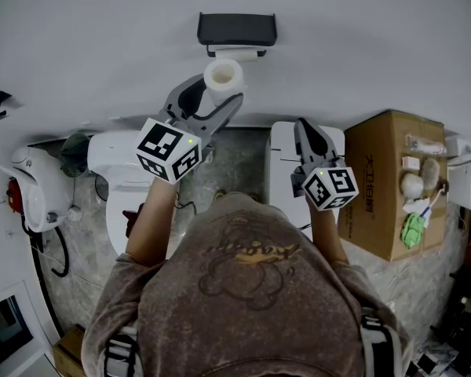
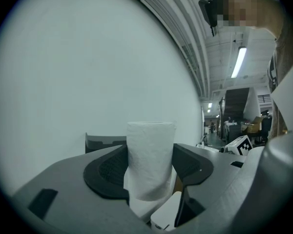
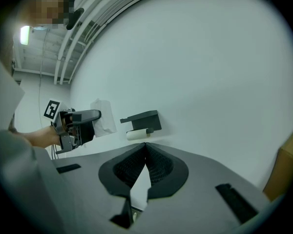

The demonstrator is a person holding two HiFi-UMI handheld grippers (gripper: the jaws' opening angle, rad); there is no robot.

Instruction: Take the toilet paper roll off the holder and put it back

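your left gripper (image 1: 218,93) gripped the toilet paper roll (image 1: 223,75) upright between its jaws, just in front of the holder (image 1: 237,28) and off it. your right gripper (image 1: 302,124) sat farther back, right of the holder, jaws together, empty.

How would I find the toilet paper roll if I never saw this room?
Find the white wall, then the dark holder fixed on it. Close by, the left hand-held gripper clamps the toilet paper roll: fat and white with a hole through it, unlike the thin white bar on the holder.
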